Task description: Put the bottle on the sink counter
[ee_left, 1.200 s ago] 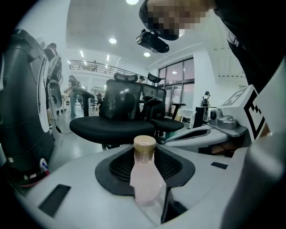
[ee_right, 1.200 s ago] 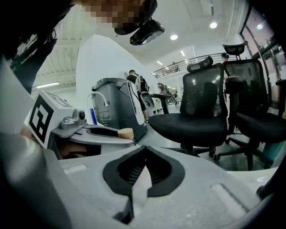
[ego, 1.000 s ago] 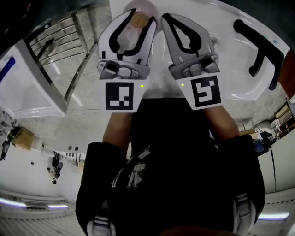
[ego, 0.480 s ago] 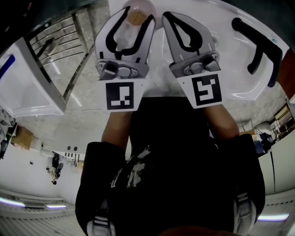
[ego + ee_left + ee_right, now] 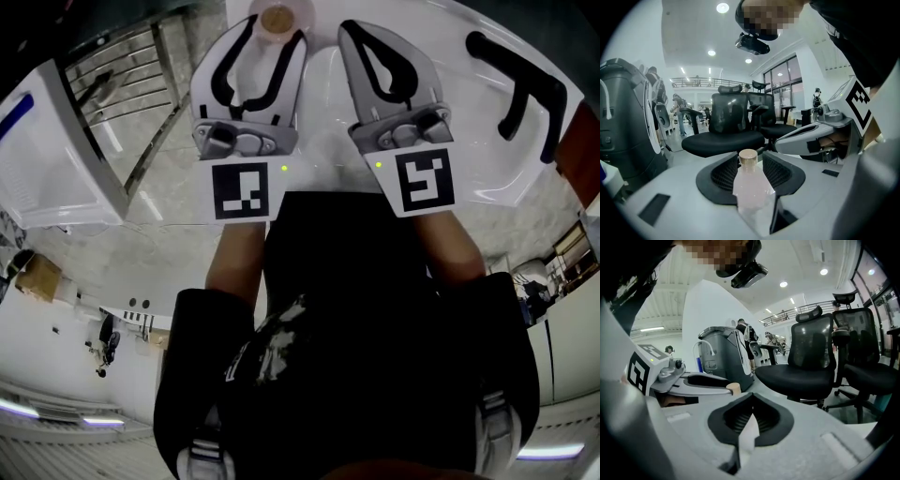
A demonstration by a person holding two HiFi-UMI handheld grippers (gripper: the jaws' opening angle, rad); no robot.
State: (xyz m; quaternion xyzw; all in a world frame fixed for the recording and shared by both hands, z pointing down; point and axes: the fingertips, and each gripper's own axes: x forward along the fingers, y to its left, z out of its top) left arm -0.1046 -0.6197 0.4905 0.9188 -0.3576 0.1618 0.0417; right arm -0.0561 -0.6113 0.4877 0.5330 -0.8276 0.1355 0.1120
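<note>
watching both tools held side by side over white sink counter [image 5: 497,192]. right gripper [image 5: 751,416]: jaws together, nothing in them. left gripper [image 5: 274,33]: jaws apart and just been opening, pads off bottle [image 5: 751,187]. bottle stands upright between those jaws on counter, tan cap up. black faucet [image 5: 525,94] sits off to right, well apart from bottle. beyond bottle i see black office chairs [image 5: 723,117].
</note>
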